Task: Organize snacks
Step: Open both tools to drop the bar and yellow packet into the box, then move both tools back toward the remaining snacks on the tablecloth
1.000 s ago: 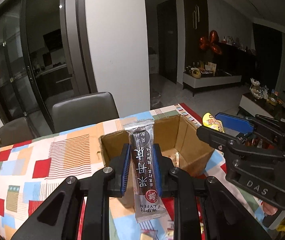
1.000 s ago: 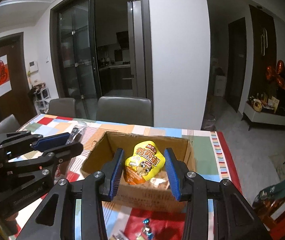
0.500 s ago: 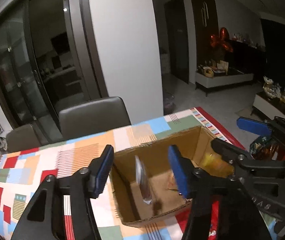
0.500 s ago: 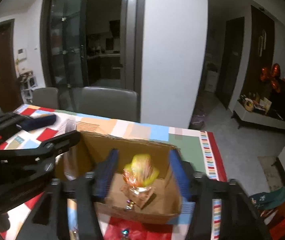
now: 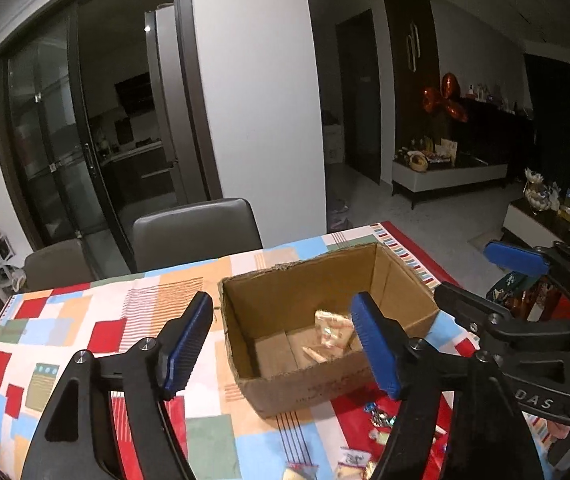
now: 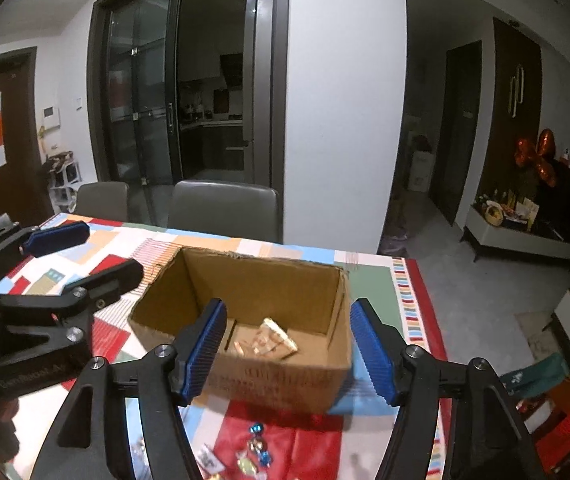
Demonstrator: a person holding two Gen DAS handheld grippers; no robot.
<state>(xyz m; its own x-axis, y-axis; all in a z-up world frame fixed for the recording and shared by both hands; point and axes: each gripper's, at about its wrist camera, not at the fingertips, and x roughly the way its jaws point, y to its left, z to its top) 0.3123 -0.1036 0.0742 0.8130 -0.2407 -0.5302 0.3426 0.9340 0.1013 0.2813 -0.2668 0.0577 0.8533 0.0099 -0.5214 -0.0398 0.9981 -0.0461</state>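
An open cardboard box stands on the patchwork tablecloth. Snack packets lie on its floor. My left gripper is open and empty, held above the box's near edge; it also shows at the left of the right wrist view. My right gripper is open and empty, just in front of the box; it shows at the right of the left wrist view. Small wrapped candies lie on the cloth in front of the box.
The table carries a colourful checked cloth. Two grey chairs stand at its far side. More loose packets lie at the near edge. A white pillar and glass doors are behind.
Both grippers opened and let go: the brown bar from the left and the yellow bag from the right dropped into the box. Both grippers have since pulled back and risen.
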